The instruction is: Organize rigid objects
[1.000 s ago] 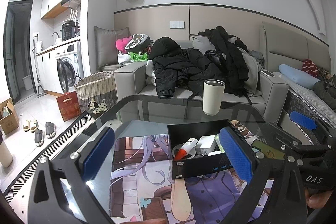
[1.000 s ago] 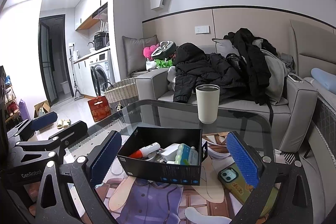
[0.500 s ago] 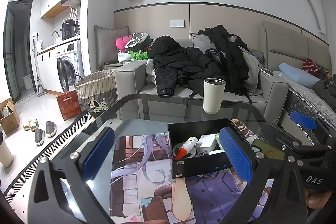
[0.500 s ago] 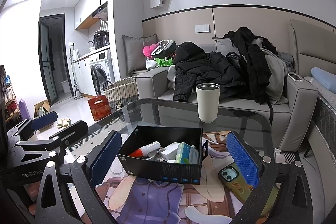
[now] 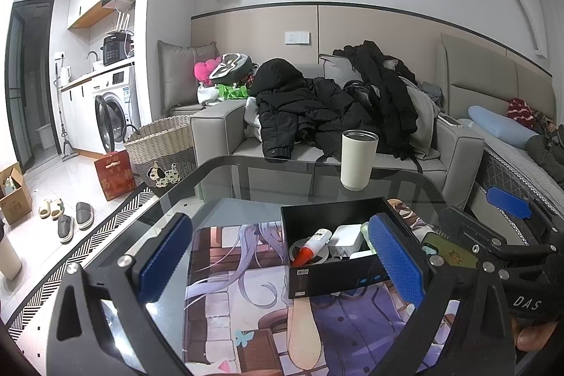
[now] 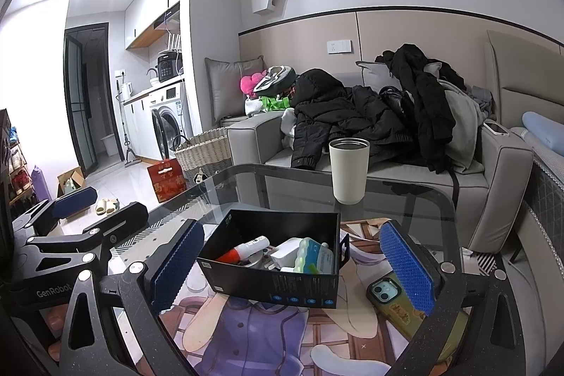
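A black open box (image 6: 275,284) sits on the glass table and holds a red-capped white tube (image 6: 246,247), a white charger (image 6: 285,252) and a light green case (image 6: 312,256). The box also shows in the left wrist view (image 5: 335,273), right of centre. A phone in a green case (image 6: 398,305) lies flat on the mat to the box's right. My right gripper (image 6: 292,266) is open and empty, hovering just in front of the box. My left gripper (image 5: 278,263) is open and empty, to the box's left, its right finger overlapping the box in view.
A tall white tumbler (image 6: 349,170) stands at the table's far edge. A printed mat (image 5: 246,305) covers the near part of the glass table (image 5: 246,178). A grey sofa (image 6: 387,171) piled with black jackets stands behind. A wicker basket (image 5: 162,150) sits on the floor at left.
Both views have shifted very slightly; the grippers stay open and the box, phone and tumbler have not moved.
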### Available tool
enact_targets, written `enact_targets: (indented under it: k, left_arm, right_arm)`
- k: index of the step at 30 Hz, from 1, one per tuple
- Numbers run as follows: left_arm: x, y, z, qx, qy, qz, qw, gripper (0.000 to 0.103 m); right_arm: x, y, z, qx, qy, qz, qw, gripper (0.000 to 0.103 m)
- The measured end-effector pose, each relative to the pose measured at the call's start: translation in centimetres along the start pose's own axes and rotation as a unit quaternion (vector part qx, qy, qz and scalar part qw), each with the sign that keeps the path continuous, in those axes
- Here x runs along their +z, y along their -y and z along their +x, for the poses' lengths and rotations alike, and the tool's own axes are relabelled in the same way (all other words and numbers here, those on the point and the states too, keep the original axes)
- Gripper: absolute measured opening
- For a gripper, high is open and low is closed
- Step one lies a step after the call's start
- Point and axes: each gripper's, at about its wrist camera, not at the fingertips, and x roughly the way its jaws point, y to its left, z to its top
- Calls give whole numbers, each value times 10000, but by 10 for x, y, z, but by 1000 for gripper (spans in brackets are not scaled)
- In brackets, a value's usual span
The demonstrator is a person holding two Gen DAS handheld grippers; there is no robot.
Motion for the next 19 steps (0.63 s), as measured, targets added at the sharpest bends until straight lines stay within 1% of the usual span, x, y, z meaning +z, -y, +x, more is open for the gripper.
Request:
enact_targets:
  k: [15,19]
  left_arm:
    - [0,0,1,0,-12,-3,10000,101]
    - [-3,2,1,51,-5,29,10000,101]
  right_arm:
    - [1,0,0,3,-8,-2,10000,102]
    - [1,0,0,0,-13,8,10000,102]
